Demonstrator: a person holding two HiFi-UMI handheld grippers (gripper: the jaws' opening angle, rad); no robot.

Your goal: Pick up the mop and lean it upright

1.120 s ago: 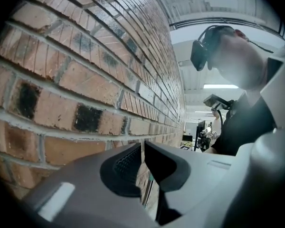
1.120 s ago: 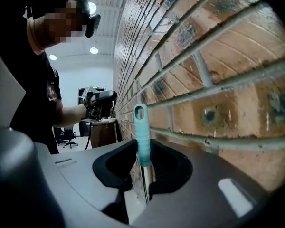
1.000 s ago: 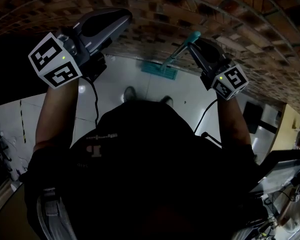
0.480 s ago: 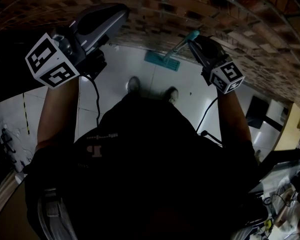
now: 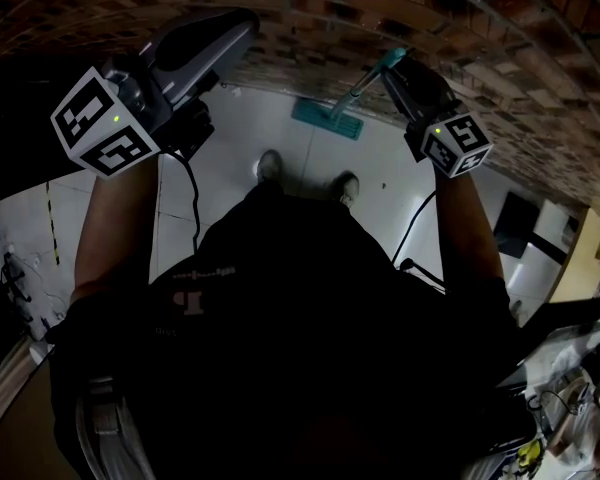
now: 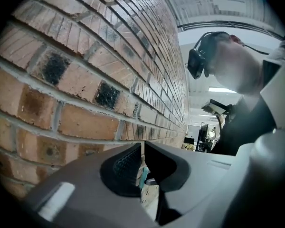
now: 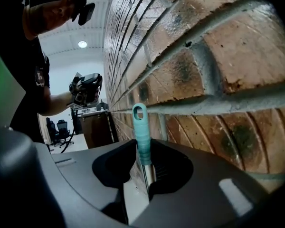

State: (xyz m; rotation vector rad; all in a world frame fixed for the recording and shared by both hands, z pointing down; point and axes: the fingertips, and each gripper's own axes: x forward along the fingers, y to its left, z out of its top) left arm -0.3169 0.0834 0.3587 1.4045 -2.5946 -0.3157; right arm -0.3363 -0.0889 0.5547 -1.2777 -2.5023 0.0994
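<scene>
The only lettering in sight is a small pale print on the chest of the person's dark shirt (image 5: 205, 286), too small to read. The marker cubes (image 5: 105, 121) on both tools carry black-and-white square patterns rather than words. Both forearms reach forward toward the brick wall (image 5: 310, 38). The left gripper (image 5: 242, 30) is held about level with its nose close to the wall. Its jaws are drawn together with only a thin slit between the ribbed pads (image 6: 128, 163) and nothing gripped. The right gripper (image 5: 392, 71) tips slightly downward, also close to the wall, and its jaws have just been opening. The mop (image 5: 348, 106) stands between them, its shaft close against one pad with a clear gap to the other, so the jaws are not clamped on it. The mop's flat teal head lies on the pale floor (image 5: 230, 158) near the foot of the wall. Its shaft rises at a slant toward the wall, ending in a teal grip with a hanging hole (image 7: 139, 114) just in front of the bricks. Whether the grip touches the wall cannot be told. The person's shoes (image 5: 270, 165) stand on the floor a little back from the wall, near the mop head.
</scene>
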